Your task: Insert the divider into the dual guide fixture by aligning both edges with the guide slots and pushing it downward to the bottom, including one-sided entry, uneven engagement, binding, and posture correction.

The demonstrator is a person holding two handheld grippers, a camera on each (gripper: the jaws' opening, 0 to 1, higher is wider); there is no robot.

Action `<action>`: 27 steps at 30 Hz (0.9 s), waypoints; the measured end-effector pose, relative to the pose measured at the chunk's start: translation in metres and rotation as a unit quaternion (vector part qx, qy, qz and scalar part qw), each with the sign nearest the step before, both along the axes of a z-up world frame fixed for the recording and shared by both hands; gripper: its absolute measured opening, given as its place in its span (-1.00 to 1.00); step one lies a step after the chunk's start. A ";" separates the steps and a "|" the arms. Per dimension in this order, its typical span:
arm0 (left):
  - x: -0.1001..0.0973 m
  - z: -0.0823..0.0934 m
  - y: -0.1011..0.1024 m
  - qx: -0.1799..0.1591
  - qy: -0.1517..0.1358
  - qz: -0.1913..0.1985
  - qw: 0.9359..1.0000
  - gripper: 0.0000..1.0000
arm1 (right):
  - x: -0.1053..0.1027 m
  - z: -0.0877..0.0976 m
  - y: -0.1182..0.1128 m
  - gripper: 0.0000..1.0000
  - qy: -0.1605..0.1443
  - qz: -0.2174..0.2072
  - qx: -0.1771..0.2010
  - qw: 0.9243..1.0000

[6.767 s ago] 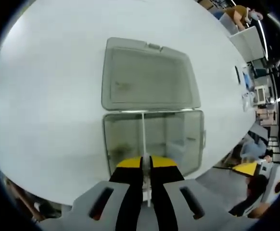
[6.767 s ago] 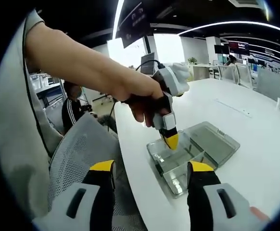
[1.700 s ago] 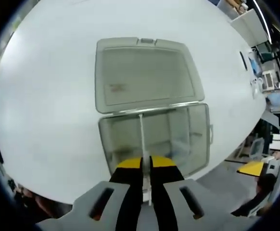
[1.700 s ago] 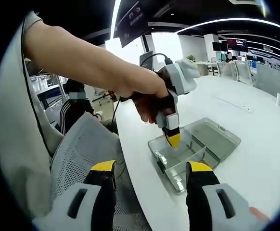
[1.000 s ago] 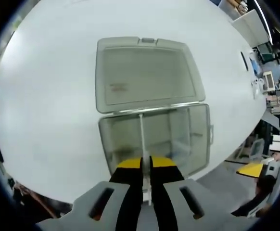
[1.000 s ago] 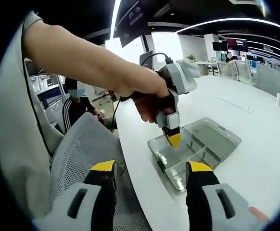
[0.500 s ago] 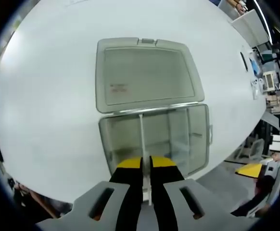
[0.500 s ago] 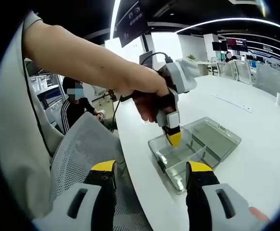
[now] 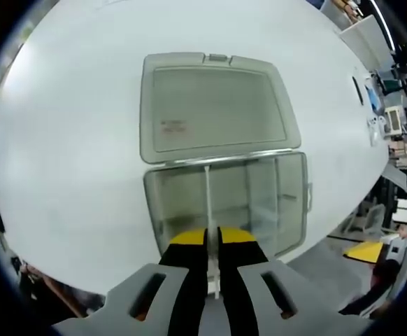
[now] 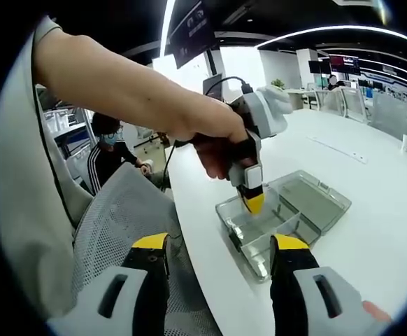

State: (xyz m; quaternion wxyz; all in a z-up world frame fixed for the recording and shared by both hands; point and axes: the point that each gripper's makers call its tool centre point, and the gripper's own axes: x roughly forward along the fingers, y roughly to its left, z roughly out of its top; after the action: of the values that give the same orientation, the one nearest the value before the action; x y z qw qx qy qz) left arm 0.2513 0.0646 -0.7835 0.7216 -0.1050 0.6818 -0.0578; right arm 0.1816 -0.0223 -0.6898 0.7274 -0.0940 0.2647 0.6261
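The left gripper (image 9: 212, 241) pinches the thin white divider (image 9: 208, 199) between its yellow-tipped jaws, the sheet running edge-on straight ahead into the clear fixture box (image 9: 287, 203) directly beneath, whose open lid (image 9: 214, 105) lies flat on the white table (image 9: 63, 126) beyond; the right gripper (image 10: 221, 262) hangs apart with jaws spread wide and empty, the box ahead of it

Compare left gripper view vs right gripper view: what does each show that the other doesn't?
Left gripper view: the left gripper shut on the thin divider, seen edge-on over the clear box, with the lid's full top face.

Right gripper view: the right gripper open and apart from the box, the person's hand, and a mesh chair.

Both: the box, its open lid, the white table.
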 end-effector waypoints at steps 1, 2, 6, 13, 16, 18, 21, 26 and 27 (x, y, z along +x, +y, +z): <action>0.000 0.000 0.000 0.002 -0.001 -0.001 1.000 -0.99 | 0.000 0.000 0.000 0.09 0.000 0.000 0.000 1.000; 0.000 -0.001 0.000 0.004 -0.002 0.001 1.000 -0.99 | -0.001 0.000 0.001 0.09 0.000 0.001 0.000 1.000; 0.000 -0.003 -0.001 0.012 -0.009 -0.002 1.000 -0.99 | -0.003 -0.001 0.001 0.08 0.001 0.003 -0.001 1.000; 0.001 -0.002 0.000 0.013 -0.005 -0.006 1.000 -0.99 | -0.001 0.000 -0.001 0.08 -0.001 0.002 -0.004 1.000; 0.002 0.000 0.001 0.010 0.001 -0.008 1.000 -0.99 | 0.000 0.001 -0.002 0.08 -0.001 0.000 -0.003 1.000; 0.003 0.002 0.002 0.006 0.007 -0.009 1.000 -0.99 | 0.000 0.001 -0.002 0.08 0.000 0.001 -0.003 1.000; 0.002 0.004 0.002 -0.003 0.014 -0.005 1.000 -0.99 | 0.000 0.001 -0.002 0.08 -0.001 0.002 -0.004 1.000; 0.001 0.004 0.001 -0.007 0.014 -0.003 1.000 -0.99 | -0.001 0.001 -0.001 0.08 0.000 0.003 -0.003 1.000; 0.001 0.004 0.000 -0.008 0.014 -0.002 1.000 -0.99 | -0.001 0.001 -0.001 0.08 0.000 0.003 -0.003 1.000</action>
State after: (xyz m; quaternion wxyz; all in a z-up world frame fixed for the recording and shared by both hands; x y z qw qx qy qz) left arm 0.2522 0.0643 -0.7791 0.7112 -0.1096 0.6916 -0.0632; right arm 0.1806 -0.0230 -0.6893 0.7252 -0.0970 0.2668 0.6273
